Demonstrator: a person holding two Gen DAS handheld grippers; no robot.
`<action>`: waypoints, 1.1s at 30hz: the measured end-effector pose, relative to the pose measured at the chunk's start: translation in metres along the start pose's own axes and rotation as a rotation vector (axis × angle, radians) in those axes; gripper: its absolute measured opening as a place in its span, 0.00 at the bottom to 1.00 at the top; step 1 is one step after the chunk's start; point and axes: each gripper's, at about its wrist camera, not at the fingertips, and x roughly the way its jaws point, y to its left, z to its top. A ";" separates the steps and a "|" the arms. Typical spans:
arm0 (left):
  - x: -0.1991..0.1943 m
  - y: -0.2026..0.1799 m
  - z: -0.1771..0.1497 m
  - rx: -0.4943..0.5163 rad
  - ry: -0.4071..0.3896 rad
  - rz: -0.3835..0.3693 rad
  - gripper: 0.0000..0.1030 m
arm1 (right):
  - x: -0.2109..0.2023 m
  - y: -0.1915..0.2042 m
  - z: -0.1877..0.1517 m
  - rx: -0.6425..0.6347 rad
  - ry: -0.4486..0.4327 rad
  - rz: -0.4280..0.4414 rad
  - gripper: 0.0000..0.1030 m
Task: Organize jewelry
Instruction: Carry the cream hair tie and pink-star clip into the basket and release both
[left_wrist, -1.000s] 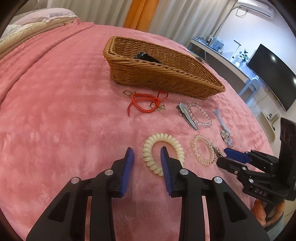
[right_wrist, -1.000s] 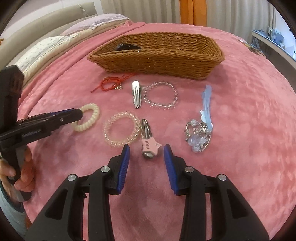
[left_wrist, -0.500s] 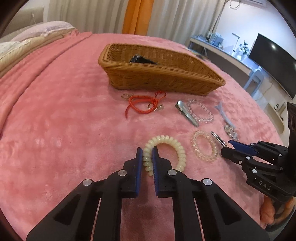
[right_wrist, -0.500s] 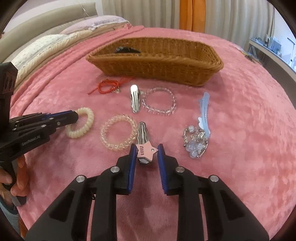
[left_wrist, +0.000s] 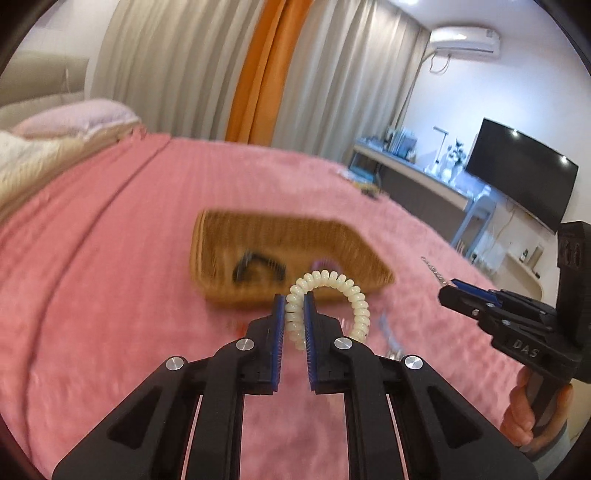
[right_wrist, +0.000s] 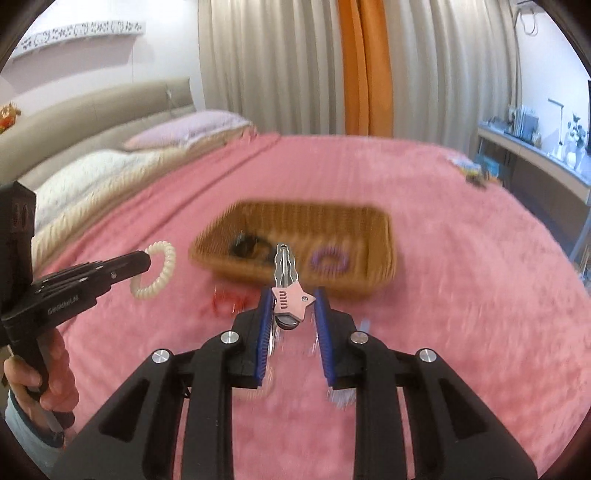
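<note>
My left gripper (left_wrist: 294, 306) is shut on a cream spiral hair tie (left_wrist: 354, 295) and holds it in the air in front of the wicker basket (left_wrist: 343, 243); it also shows in the right wrist view (right_wrist: 157, 275). My right gripper (right_wrist: 291, 299) is shut on a silver hair clip with a pink star (right_wrist: 291, 301), lifted above the bed, its tip pointing at the basket (right_wrist: 380, 236). The basket holds a black item (right_wrist: 245, 247) and a purple spiral tie (right_wrist: 328, 258).
The pink blanket (left_wrist: 110, 258) covers the bed. A red cord (right_wrist: 225, 301) lies blurred in front of the basket. Pillows (right_wrist: 184, 129) lie at the far left. A desk and a TV (left_wrist: 517, 173) stand to the right.
Both grippers have lifted off the blanket with their items and moved toward the basket. The views now tilt up toward the room.
</note>
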 end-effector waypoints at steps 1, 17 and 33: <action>0.001 -0.003 0.007 0.006 -0.013 0.014 0.08 | 0.004 -0.002 0.009 0.003 -0.009 -0.004 0.20; 0.151 -0.004 0.069 0.025 0.003 0.089 0.08 | 0.161 -0.047 0.063 0.098 0.128 -0.027 0.20; 0.192 0.012 0.047 0.005 0.140 0.054 0.27 | 0.206 -0.051 0.045 0.099 0.244 -0.025 0.23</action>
